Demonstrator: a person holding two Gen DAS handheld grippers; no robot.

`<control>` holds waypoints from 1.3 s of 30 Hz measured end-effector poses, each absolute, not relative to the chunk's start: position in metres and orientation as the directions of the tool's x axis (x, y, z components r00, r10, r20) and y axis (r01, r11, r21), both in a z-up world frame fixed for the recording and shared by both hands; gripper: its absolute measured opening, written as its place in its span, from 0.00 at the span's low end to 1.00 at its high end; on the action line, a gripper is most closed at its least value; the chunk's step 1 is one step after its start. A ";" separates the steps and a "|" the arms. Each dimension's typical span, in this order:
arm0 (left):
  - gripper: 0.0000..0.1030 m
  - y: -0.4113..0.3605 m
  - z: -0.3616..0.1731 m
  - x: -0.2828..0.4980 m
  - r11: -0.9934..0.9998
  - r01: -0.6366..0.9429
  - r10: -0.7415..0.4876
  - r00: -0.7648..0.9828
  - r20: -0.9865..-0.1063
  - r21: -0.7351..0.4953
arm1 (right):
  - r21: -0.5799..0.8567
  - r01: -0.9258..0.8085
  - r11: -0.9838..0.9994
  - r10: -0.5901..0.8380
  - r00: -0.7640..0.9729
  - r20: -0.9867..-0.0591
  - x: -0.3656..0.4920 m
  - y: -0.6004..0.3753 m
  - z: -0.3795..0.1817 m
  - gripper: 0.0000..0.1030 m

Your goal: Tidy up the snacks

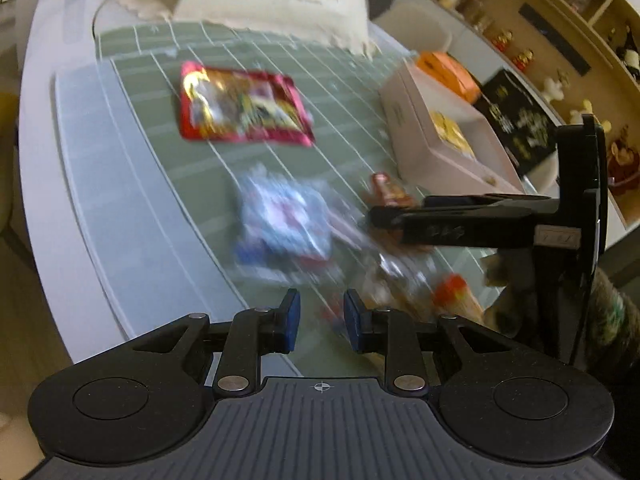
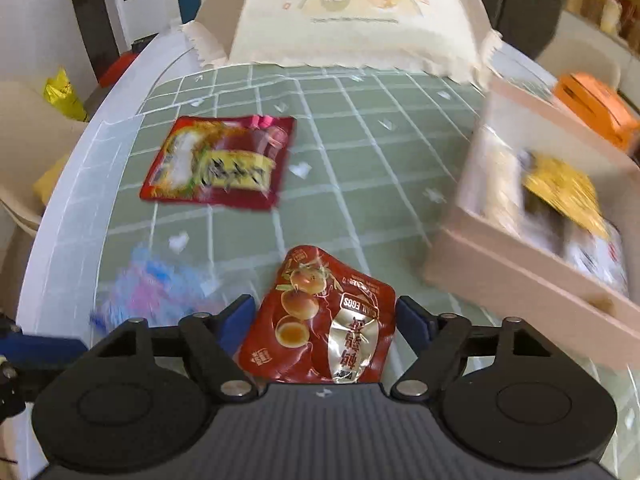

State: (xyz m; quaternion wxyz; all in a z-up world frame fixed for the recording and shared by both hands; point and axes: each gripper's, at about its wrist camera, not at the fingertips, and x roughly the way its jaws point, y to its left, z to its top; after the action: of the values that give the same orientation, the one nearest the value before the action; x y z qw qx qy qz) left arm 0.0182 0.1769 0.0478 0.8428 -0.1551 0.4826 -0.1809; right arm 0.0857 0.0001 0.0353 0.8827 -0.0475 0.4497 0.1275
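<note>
Green grid tablecloth (image 2: 360, 128), cream mesh food cover (image 2: 356, 24) — yellow bag (image 2: 64, 94), wall shelves (image 1: 560, 20)

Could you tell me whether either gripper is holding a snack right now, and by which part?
The right gripper holds the red quail egg packet, its fingers on the packet's two side edges. The left gripper holds nothing; its fingers stand apart.

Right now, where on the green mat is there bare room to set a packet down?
Bare mat lies between the big red snack bag, the pink box and the cream food cover. It is crowded nearer the grippers: the blue-and-white packet and blurred wrappers cluster there. The right gripper holds the quail egg packet.
</note>
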 end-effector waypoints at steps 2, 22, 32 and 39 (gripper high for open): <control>0.27 0.168 0.045 0.011 0.879 0.145 -0.466 0.460 -0.756 -0.454 | 0.017 -0.227 0.974 0.145 0.562 -0.815 0.071 -0.025 0.035 0.75; 0.45 0.056 0.049 -0.024 0.893 0.450 -0.256 0.514 -0.819 0.003 | -0.014 -0.198 0.980 0.132 0.705 -0.697 -0.046 -0.098 0.063 0.76; 0.44 0.067 0.068 0.005 0.950 0.292 -0.262 0.547 -0.795 -0.111 | -0.012 -0.119 0.993 0.073 0.682 -0.728 -0.060 -0.113 0.056 0.76; 0.66 0.027 0.048 0.011 0.926 0.379 -0.222 0.540 -0.812 -0.002 | 0.011 -0.079 0.997 0.060 0.651 -0.757 -0.070 -0.115 0.046 0.76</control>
State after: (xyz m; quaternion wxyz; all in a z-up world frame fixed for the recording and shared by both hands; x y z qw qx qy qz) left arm 0.0108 0.0266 0.0484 0.8732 0.0873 0.4476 -0.1721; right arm -0.0700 -0.1148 0.0460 0.9085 -0.0113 0.4159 0.0384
